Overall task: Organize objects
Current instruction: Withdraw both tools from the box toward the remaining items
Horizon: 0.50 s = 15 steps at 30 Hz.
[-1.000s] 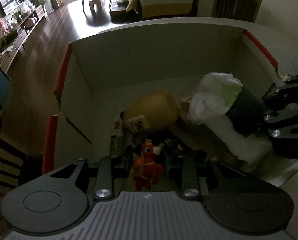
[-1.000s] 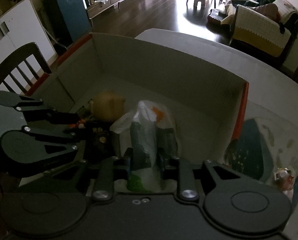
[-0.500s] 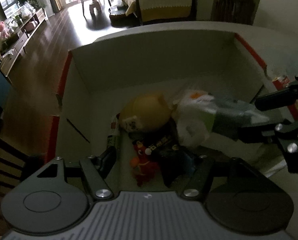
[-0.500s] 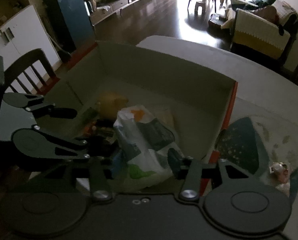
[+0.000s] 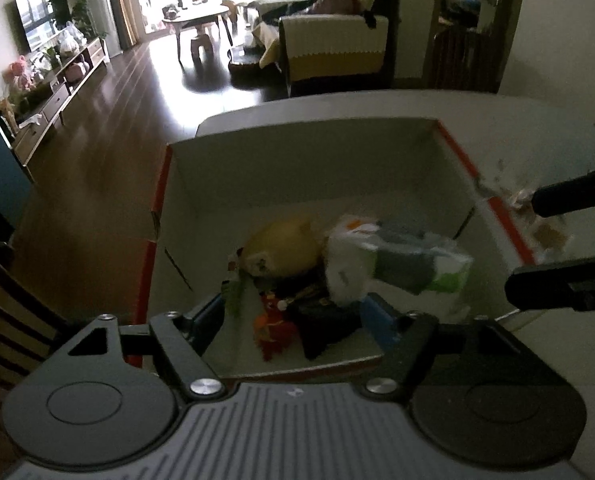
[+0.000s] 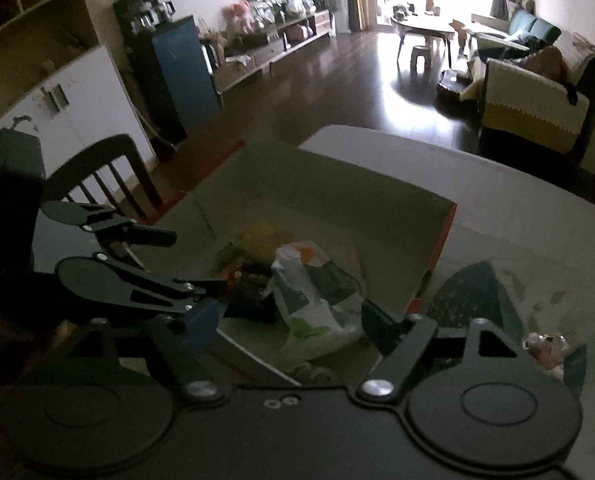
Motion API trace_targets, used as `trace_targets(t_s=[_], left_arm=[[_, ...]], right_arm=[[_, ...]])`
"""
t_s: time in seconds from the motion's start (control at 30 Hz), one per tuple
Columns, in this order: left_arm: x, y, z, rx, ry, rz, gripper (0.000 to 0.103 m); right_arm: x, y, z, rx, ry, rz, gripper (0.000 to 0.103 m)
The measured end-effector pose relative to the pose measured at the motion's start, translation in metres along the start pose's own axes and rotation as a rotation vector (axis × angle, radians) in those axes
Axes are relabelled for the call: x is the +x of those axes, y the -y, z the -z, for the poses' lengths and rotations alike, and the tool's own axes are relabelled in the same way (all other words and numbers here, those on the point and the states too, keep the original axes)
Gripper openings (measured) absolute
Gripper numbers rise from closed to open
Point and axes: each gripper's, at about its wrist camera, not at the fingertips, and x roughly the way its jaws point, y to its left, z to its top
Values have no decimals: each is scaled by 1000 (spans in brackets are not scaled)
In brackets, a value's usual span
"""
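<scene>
Both grippers (image 5: pixel 297 312) (image 6: pixel 293 320) now above box rim (image 5: pixel 297 364)

1. Home, open living/dining room.
2. Landmark: sofa (image 5: pixel 333 46) with cream-and-yellow throw, back toward the white dining table (image 6: pixel 517 196).
3. Beyond the sofa: oval coffee table (image 5: pixel 195 16), small stool under it.
4. Left of the sofa, along the wall: TV (image 5: pixel 37 14), low media console (image 5: pixel 57 92) with plush toys and plants.
5. Dark glossy wood floor (image 5: pixel 109 128) between them.
6. Near the table: wooden chair (image 6: pixel 101 178), white cabinet (image 6: pixel 69 116).
</scene>
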Motion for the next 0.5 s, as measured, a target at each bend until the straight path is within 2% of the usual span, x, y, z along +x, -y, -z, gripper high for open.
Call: trace_targets(t_s=[0.23, 0.3, 0.5], left_arm=[[-26, 17, 3, -33, 44, 35, 79], [-31, 24, 5, -39, 50, 48, 82], [-42, 49, 9, -49, 58, 70, 84]], right_arm=[[-32, 6, 14, 5, 52, -36, 101], [-41, 11, 19, 0, 64, -36, 102], [-58, 32, 42, 26, 58, -34, 102]])
